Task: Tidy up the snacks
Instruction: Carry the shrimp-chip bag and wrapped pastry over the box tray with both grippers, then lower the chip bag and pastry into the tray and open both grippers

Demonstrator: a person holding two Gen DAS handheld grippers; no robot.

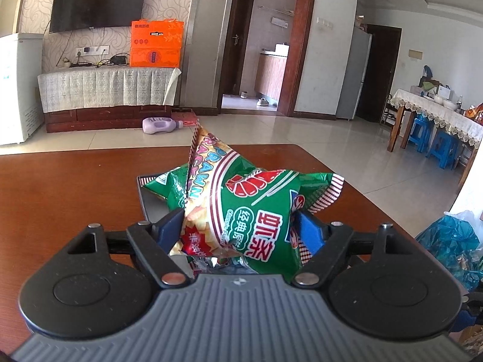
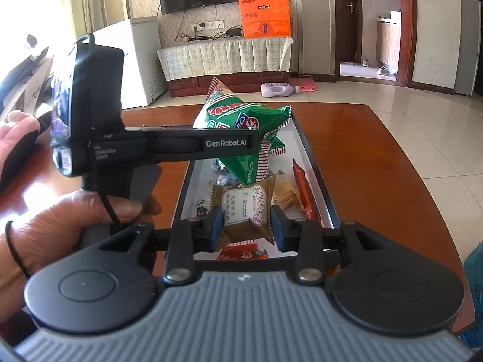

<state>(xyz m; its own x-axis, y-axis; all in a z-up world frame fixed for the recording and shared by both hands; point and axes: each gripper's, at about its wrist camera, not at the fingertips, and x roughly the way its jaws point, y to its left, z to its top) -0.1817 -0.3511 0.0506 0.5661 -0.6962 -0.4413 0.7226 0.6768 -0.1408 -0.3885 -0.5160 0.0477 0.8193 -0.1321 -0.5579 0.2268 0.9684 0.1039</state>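
My left gripper is shut on a green prawn cracker bag and holds it above the far end of a long black-rimmed tray. From the right wrist view the same bag hangs from the left gripper over the tray. My right gripper is shut on a small brown and white wrapped snack, held just above the near end of the tray. Several small snack packets lie inside the tray.
The tray sits on a brown wooden table. A blue plastic bag lies beyond the table's right edge. A purple bottle lies on the tiled floor beyond the table. A dining table with blue stools stands at right.
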